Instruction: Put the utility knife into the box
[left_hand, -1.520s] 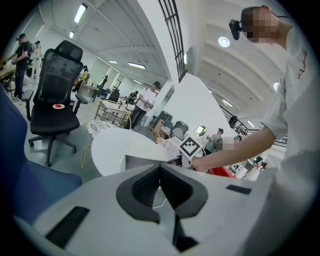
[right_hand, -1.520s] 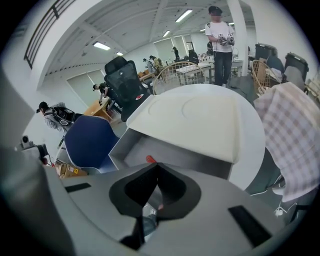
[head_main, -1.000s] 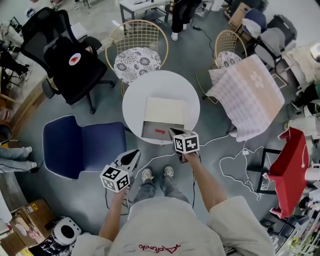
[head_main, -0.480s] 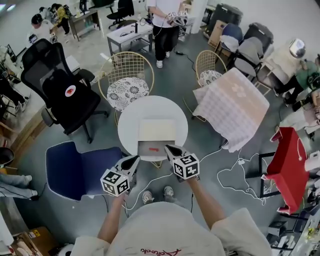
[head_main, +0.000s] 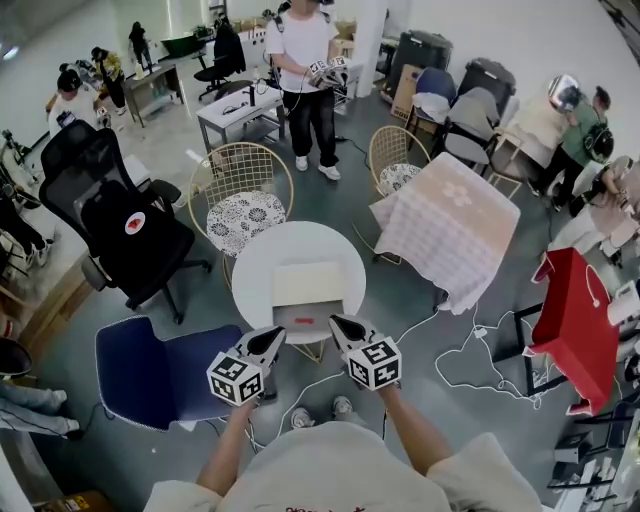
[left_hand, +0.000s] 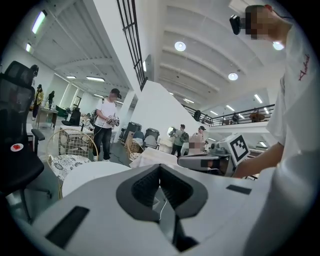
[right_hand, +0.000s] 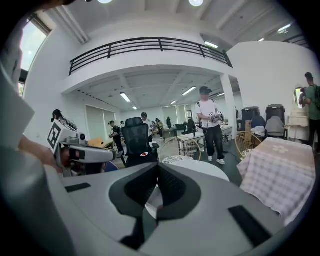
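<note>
An open box (head_main: 304, 300) stands on the round white table (head_main: 258, 268), its pale lid raised at the back. The red utility knife (head_main: 310, 321) lies inside the box's grey tray. In the head view my left gripper (head_main: 277, 334) and right gripper (head_main: 336, 322) are held side by side at the table's near edge, tips pointing toward the box, a little short of it. Both are shut with nothing between the jaws. The left gripper view shows my left gripper (left_hand: 160, 167) raised, level with the room, and the right gripper view shows the same for my right gripper (right_hand: 158, 167).
A wire chair with a patterned cushion (head_main: 238, 218) stands behind the table, a black office chair (head_main: 125, 232) to the left, a blue seat (head_main: 160, 372) at near left. A checked-cloth table (head_main: 452, 228) is on the right. White cables (head_main: 470, 352) trail on the floor. A person (head_main: 303, 70) stands farther back.
The right gripper has drawn back from over the box toward me. The left gripper has risen beside it. The head view has lifted, so more of the room shows.
</note>
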